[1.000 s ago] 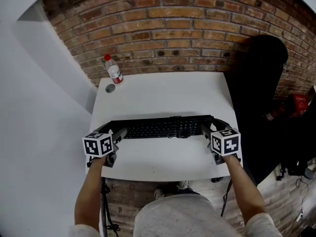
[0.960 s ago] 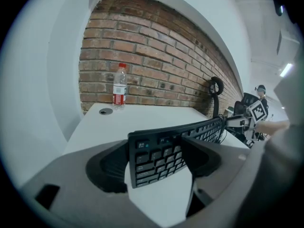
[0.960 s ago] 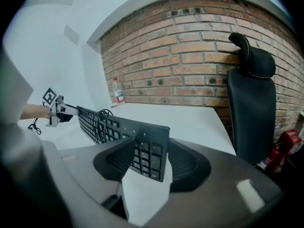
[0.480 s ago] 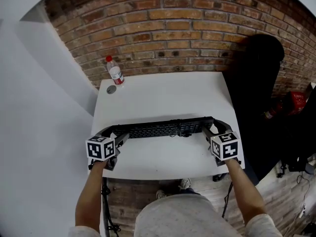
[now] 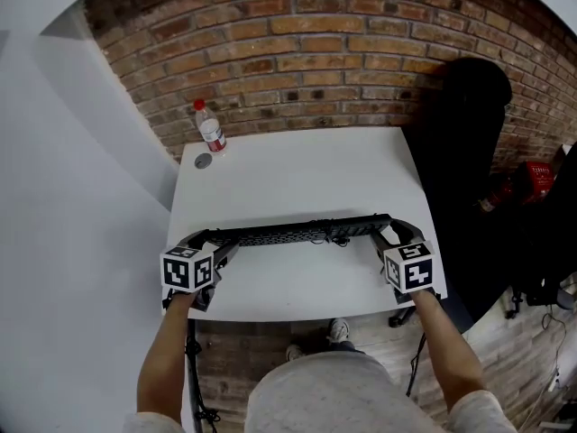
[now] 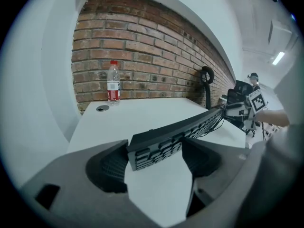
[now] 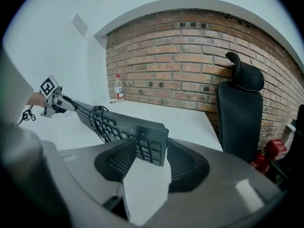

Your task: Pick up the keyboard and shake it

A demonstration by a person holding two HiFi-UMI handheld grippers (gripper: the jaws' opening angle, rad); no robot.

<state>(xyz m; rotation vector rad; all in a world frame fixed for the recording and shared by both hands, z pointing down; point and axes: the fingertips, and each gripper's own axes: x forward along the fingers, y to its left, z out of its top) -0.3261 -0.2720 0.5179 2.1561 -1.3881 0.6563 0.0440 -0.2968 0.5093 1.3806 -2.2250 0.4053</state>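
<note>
Keyboard [image 5: 302, 233] is black and long, and it is held over the near half of the table [image 5: 297, 174], with its length running along the table's near edge. It is tipped on its long edge, so the head view shows mostly a thin dark strip. In both gripper views it looks raised off the table top, with white surface showing below it.

The left gripper [image 5: 215, 244] holds the keyboard's end over the table's left side. Its jaws stand wide, and both pads press on this end, one on the back edge and one on the side with the keys. The right gripper [image 5: 386, 235] holds the other end over the table's right side. Its jaws stand less wide and have just been closing on the number keys between them. A dark cable [image 7: 97, 120] lies looped across the keys.

A clear bottle [image 5: 210, 132] with a red cap stands upright at the table's far left corner, and a small round grommet [image 5: 201, 161] sits just beside it in the table top. A brick wall [image 5: 315, 61] rises behind the table's far edge. A black chair [image 5: 460, 152] stands against the wall at the table's right side.
</note>
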